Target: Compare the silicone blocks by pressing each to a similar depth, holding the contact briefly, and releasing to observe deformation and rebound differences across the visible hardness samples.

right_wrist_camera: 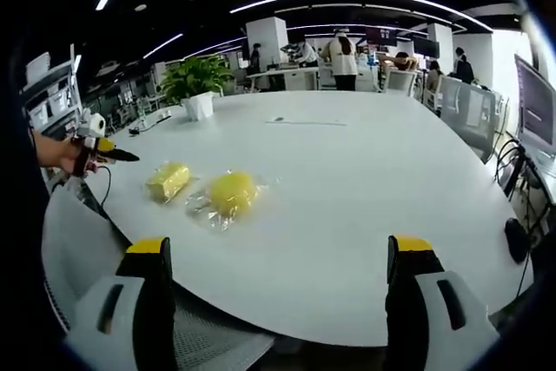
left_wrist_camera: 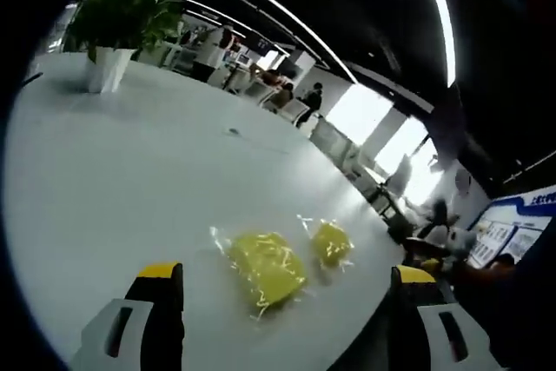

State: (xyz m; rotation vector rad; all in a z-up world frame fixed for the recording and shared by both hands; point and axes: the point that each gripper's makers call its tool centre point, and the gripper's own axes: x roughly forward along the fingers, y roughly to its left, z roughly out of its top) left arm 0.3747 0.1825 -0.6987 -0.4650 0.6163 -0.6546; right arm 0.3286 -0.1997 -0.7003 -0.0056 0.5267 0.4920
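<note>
While both grippers, left gripper (left_wrist_camera: 287, 280) and right gripper (right_wrist_camera: 280, 254), hover spread wide, two bagged yellow silicone blocks (right_wrist_camera: 231, 193) (right_wrist_camera: 168, 181) rest untouched on the white surface (right_wrist_camera: 347, 180), potted plant (right_wrist_camera: 196, 84) at eleven o'clock

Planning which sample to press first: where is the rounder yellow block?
In the right gripper view, the rounder yellow block lies bagged on the white table, just right of the rectangular yellow block, ahead of the potted plant.

A potted plant (right_wrist_camera: 196, 84) stands on the white table (right_wrist_camera: 365, 188).
</note>
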